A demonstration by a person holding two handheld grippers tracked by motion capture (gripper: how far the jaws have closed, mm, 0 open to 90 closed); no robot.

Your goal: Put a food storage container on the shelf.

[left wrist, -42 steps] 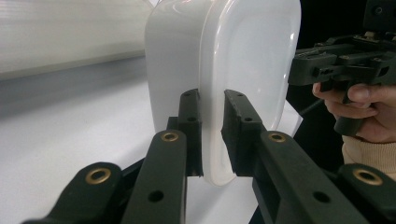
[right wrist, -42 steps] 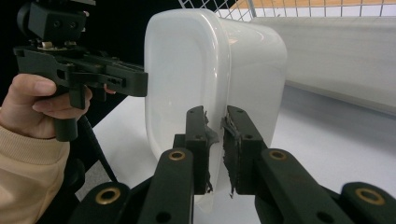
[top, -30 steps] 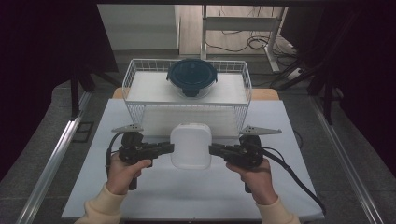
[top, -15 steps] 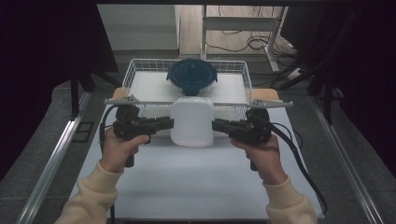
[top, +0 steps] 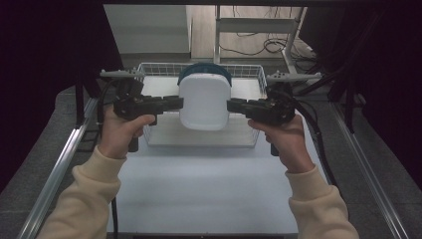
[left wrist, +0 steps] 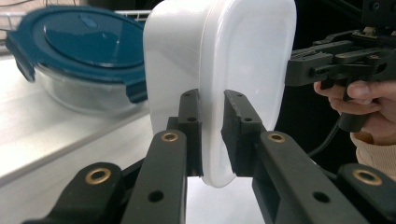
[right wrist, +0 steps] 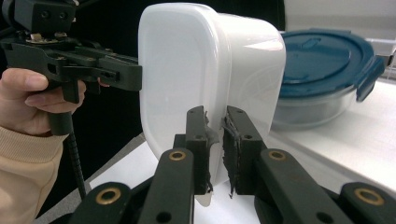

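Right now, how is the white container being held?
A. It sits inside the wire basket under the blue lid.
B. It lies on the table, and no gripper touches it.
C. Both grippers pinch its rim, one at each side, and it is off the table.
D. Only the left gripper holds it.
C: the left gripper and the right gripper each clamp the rim of the white container, which hangs above the table.
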